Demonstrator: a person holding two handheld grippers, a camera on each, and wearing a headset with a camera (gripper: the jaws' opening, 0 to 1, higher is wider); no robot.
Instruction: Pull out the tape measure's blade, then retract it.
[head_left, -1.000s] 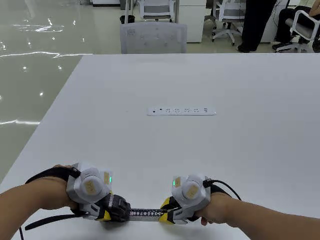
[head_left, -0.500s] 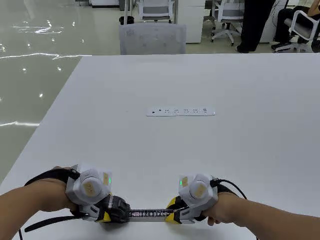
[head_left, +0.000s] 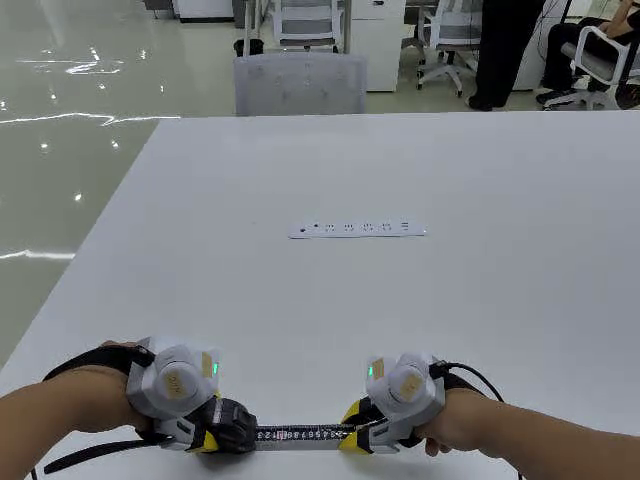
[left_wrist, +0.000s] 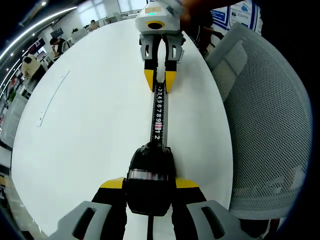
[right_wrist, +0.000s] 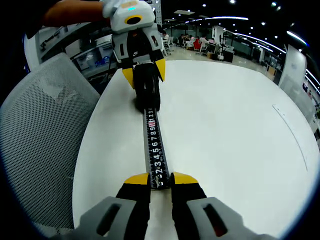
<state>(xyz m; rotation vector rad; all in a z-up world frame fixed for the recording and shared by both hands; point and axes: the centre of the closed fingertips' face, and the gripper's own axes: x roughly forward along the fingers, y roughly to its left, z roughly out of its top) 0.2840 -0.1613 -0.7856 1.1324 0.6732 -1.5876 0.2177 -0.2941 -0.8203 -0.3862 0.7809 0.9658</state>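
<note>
The bench (head_left: 450, 300) is a broad, plain white top with a matte finish. A white power strip (head_left: 357, 229) is set flush into it around the middle, well apart from the work. The tape measure (left_wrist: 150, 180), a black case, sits close to the near edge of the bench, toward its left side. Its blade (left_wrist: 158, 112) is drawn out part way and runs along that near edge, low over the white top, with black numerals and one red mark showing.

The left gripper (left_wrist: 150, 183) has its yellow-tipped fingers clamped on either side of the black case. The right gripper (right_wrist: 160, 179) faces it along the same edge, its fingers closed on the free end of the blade, where the lowest numerals lie.

A grey mesh chair (left_wrist: 265, 125) stands just beside the near edge, seen in both gripper views. At the far edge another grey chair back (head_left: 300, 84) rises above the benchtop. To the left of the bench the floor (head_left: 70, 130) is pale and glossy, throwing back ceiling lights. Beyond the far edge are white office chairs (head_left: 455, 30) and a person (head_left: 505, 45) standing in dark trousers.
</note>
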